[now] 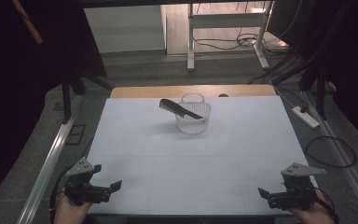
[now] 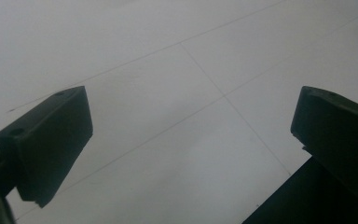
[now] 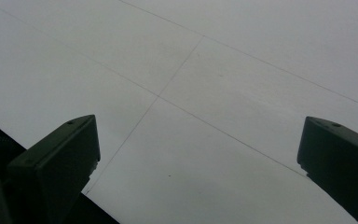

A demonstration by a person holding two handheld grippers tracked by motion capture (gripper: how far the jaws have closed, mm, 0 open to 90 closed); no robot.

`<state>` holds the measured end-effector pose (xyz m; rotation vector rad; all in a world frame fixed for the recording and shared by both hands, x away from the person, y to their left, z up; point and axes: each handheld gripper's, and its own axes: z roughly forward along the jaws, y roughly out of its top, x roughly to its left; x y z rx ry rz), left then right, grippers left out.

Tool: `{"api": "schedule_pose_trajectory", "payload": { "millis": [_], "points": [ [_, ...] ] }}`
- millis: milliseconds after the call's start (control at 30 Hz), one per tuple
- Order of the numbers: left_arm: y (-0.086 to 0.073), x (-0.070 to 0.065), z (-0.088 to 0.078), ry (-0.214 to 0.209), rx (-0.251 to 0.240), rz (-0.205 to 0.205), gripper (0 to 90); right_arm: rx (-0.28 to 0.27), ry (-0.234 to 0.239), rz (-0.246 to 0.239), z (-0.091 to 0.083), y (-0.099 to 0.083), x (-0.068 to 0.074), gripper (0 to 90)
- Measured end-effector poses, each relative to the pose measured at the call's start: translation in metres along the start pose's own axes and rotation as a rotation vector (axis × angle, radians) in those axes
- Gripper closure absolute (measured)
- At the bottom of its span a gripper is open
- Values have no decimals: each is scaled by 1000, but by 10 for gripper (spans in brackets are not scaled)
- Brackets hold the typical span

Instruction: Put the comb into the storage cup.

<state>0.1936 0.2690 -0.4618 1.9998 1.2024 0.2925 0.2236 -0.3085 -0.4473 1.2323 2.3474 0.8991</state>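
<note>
Toward twelve o'clock on the white desk [image 1: 135, 154], a black comb [image 1: 179, 109] lies tilted across the rim of a clear mesh basket [image 1: 193, 122], its handle end down inside at about four o'clock and its toothed end jutting out past the rim toward ten o'clock, clear of the desk. Both tools sit well apart from it at the near edge: the left gripper [image 1: 113, 188] at seven o'clock and the right gripper [image 1: 264, 194] at five o'clock, each with its jaws spread wide and holding nothing, bare desk surface between them in both gripper views. The main hazard, as I judge it, is the comb's perch: it looks balanced on the rim, so a nudge on the overhanging end could lever it out or slide it down into the basket. The basket looks light and could skid or tip if one gripper pushes it sideways with nothing steadying it. A thin, flat comb also gives little to bite on; jaws closing off-centre may twist it loose. Dim lighting could make depth hard to judge.
</note>
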Motion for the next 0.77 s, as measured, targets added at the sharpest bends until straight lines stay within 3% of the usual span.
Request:
{"api": "schedule_pose_trajectory", "payload": {
  "millis": [767],
  "points": [
    [-2, -3, -1, 19, 34, 8, 0, 0, -7, -6, 0, 0, 1, 0]
  ]
}}
